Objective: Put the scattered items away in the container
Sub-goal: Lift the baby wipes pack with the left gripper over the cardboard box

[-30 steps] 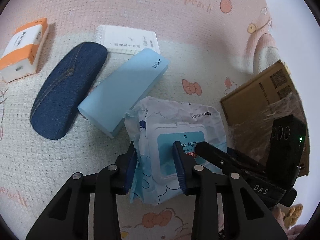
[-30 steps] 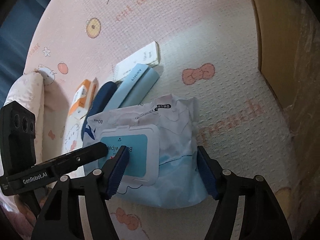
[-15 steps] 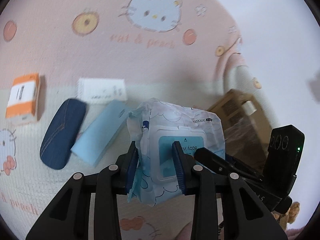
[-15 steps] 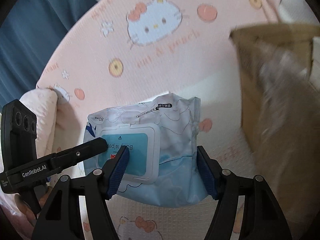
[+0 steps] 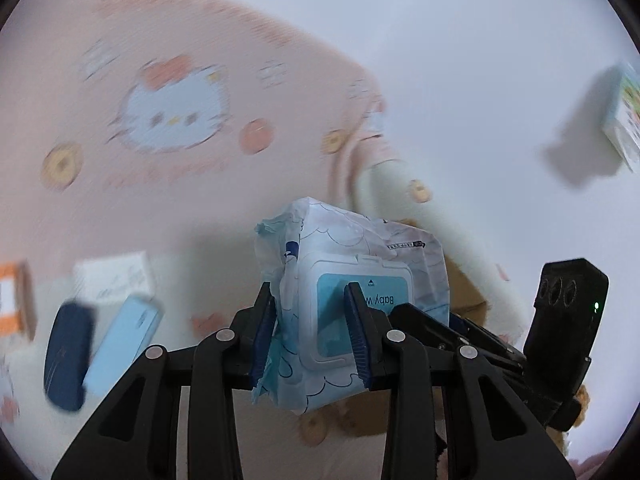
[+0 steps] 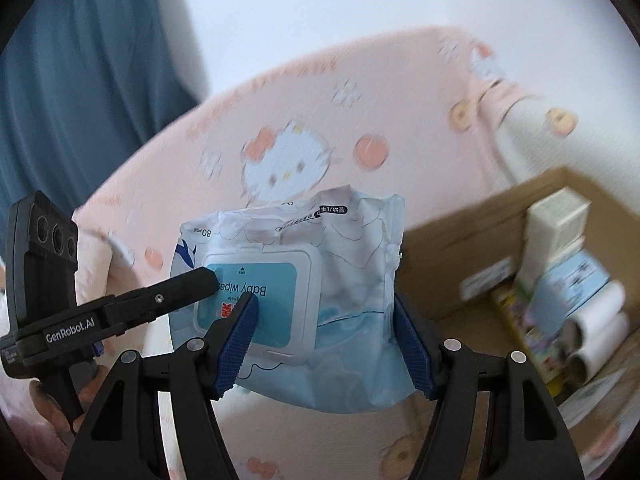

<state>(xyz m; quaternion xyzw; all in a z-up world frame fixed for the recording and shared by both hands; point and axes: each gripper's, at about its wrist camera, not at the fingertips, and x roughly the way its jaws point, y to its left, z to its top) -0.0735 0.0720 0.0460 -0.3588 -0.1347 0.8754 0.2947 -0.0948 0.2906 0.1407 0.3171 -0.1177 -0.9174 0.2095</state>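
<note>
You now have the baby wipes pack well clear of the bedspread; a second ago it lay on the fabric beside the other things, so the lift is done and what is left for this item is the carry across and the drop into the cardboard box, which sits open to your right. Both tongs are clamped on the one pack: the left gripper pinches one end at a narrow-to-middling gap, with one pad on the lid, and the right gripper spans the wider body, its jaws held fairly wide by the pack itself. Count one pack in the air. Down on the bed you have four items to fetch: one dark denim case, one pale blue case, one white packet and one orange-and-white box at the frame edge. The box already holds several things, blurred, among them a white carton and two white rolls.
</note>
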